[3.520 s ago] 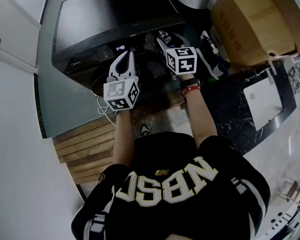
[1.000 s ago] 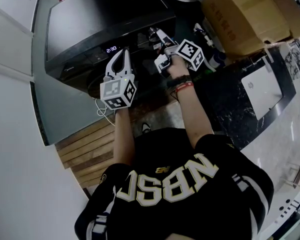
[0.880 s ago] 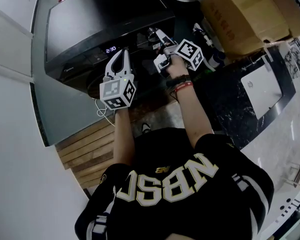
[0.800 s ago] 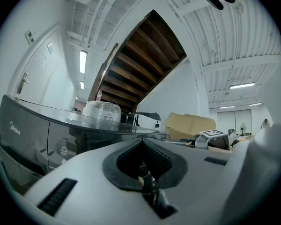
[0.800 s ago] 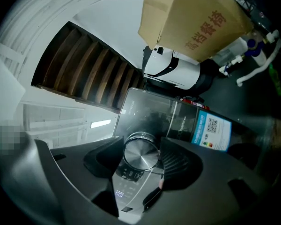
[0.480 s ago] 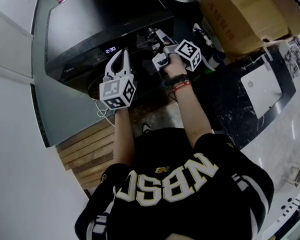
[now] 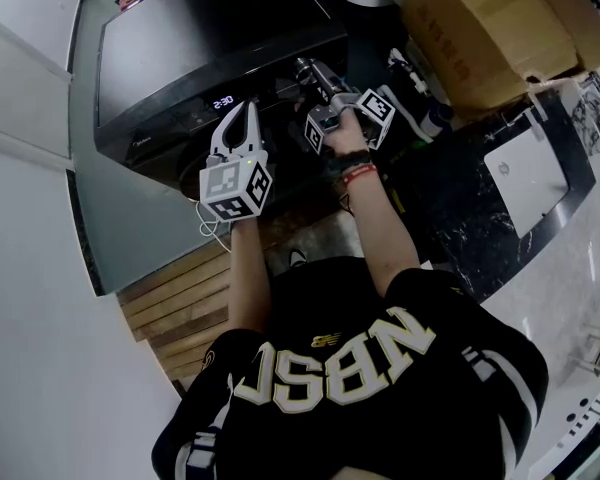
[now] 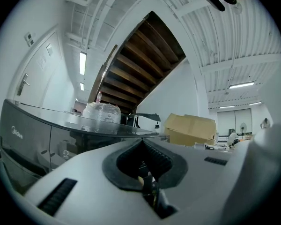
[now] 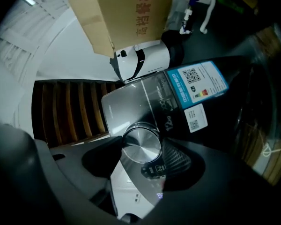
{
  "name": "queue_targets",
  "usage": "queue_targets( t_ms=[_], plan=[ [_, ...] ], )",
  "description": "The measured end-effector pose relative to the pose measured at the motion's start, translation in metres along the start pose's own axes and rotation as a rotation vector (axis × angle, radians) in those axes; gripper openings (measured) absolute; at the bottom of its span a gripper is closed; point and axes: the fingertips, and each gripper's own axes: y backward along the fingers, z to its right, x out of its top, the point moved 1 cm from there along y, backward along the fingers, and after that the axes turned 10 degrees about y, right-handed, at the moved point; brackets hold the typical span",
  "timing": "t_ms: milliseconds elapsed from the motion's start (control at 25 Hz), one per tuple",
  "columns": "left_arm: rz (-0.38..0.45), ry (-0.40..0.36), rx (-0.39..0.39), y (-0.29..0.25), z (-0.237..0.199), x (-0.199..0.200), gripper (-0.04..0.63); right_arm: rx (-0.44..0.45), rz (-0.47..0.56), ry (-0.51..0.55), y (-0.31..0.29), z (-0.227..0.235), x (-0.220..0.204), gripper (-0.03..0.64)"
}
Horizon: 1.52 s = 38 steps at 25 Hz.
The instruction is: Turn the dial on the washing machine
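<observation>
The dark washing machine [image 7: 210,38] fills the upper left of the head view, its display [image 7: 223,101] lit. In the right gripper view the round silver dial [image 9: 141,144] on the control panel lies between the two dark jaws. My right gripper [image 9: 140,168] is opening around the dial, its pads coming off the rim. In the head view my right gripper [image 7: 315,88] reaches the panel's right end, rolled onto its side. My left gripper [image 7: 242,110] hangs just in front of the display with its tips together. The left gripper [image 8: 147,185] holds nothing.
A large cardboard box [image 7: 490,28] stands to the machine's right, with a spray bottle [image 7: 425,116] beside it. An energy label [image 9: 196,83] is stuck on the machine's front. Wooden slats [image 7: 175,288] and a white cable [image 7: 208,230] lie below the machine. A white flat device [image 7: 525,198] rests on the dark counter.
My right gripper has rolled at the dial, its marker cube turning, and its jaws have spread a little. The display reads differently from the earliest frame. My left gripper has held still.
</observation>
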Motion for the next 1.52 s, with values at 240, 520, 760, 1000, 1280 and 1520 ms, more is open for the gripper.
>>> queue_targets(
  t_ms=[240, 520, 760, 1000, 1280, 1520],
  plan=[
    [-0.002, -0.004, 0.011, 0.003, -0.002, 0.001, 0.012, 0.002, 0.062, -0.207, 0.0, 0.001, -0.002, 0.276],
    [-0.005, -0.005, 0.013, 0.007, 0.001, -0.002, 0.012, 0.035, 0.132, -0.367, 0.001, 0.004, -0.004, 0.276],
    [-0.007, -0.001, 0.019, 0.01, 0.0, -0.003, 0.012, 0.105, 0.02, -0.284, -0.003, -0.01, -0.015, 0.346],
    [0.0, 0.003, 0.043, 0.015, -0.006, 0.001, 0.012, 0.073, -0.085, -0.029, 0.022, -0.015, -0.023, 0.322],
    [0.011, 0.022, 0.082, 0.024, -0.01, 0.0, 0.012, -0.052, -0.219, 0.544, 0.049, -0.022, -0.031, 0.213],
    [0.014, 0.025, 0.117, 0.036, -0.004, -0.006, 0.012, -0.122, -0.306, 1.042, 0.07, -0.038, -0.04, 0.163]
  ],
)
